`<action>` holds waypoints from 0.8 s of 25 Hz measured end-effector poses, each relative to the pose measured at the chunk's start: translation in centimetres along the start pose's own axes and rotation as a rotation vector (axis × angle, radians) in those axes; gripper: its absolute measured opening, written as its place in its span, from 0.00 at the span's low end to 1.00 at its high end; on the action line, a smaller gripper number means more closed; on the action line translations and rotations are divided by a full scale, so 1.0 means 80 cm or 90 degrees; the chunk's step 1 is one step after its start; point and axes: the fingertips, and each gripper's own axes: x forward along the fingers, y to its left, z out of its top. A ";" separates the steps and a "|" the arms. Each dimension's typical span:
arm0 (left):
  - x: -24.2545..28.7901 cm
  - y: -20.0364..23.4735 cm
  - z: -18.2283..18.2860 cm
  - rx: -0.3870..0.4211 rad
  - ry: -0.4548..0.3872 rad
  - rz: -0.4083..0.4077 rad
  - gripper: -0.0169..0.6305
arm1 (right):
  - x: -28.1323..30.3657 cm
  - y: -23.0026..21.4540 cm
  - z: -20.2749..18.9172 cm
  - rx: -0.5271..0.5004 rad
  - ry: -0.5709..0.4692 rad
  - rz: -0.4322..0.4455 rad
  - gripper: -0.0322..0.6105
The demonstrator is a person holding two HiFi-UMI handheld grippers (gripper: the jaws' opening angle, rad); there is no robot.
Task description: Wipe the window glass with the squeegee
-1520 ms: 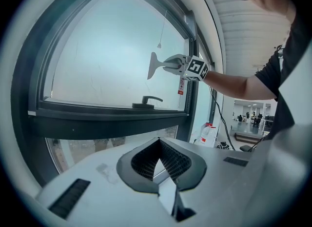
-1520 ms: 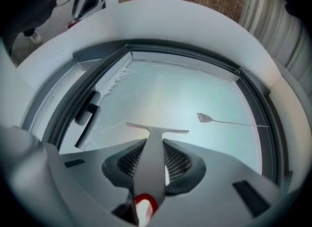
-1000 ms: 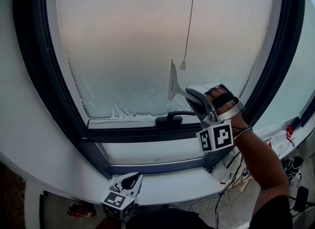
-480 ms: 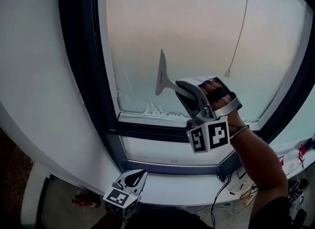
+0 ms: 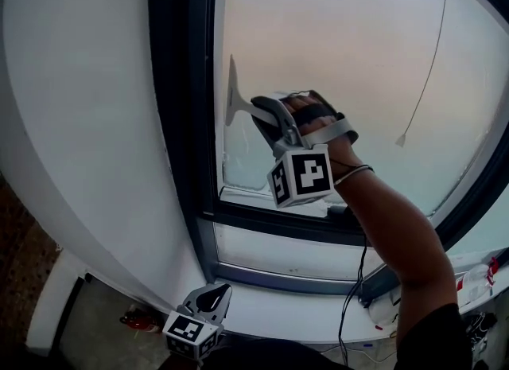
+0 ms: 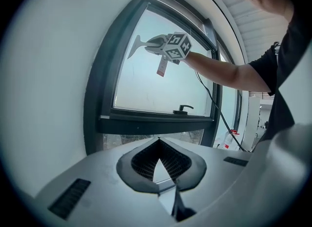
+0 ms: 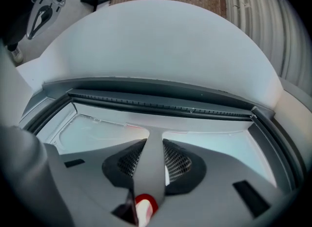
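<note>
Right tongs (image 5: 267, 115) clamped on squeegee (image 5: 231, 94) handle, blade upright against window glass (image 5: 342, 50) beside the frame (image 5: 179, 82) left edge; left tongs (image 5: 211, 297) closed, empty, well below.

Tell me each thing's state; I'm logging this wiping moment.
squeegee: gripped, blade upright near the frame.
right gripper: shut on squeegee.
left gripper: shut, empty, low by the sill.
window: closed, latch lying flat.
glass: hazy.
</note>
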 end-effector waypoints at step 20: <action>-0.001 0.022 -0.003 -0.013 -0.020 -0.001 0.03 | 0.013 0.000 0.001 -0.026 0.005 0.032 0.19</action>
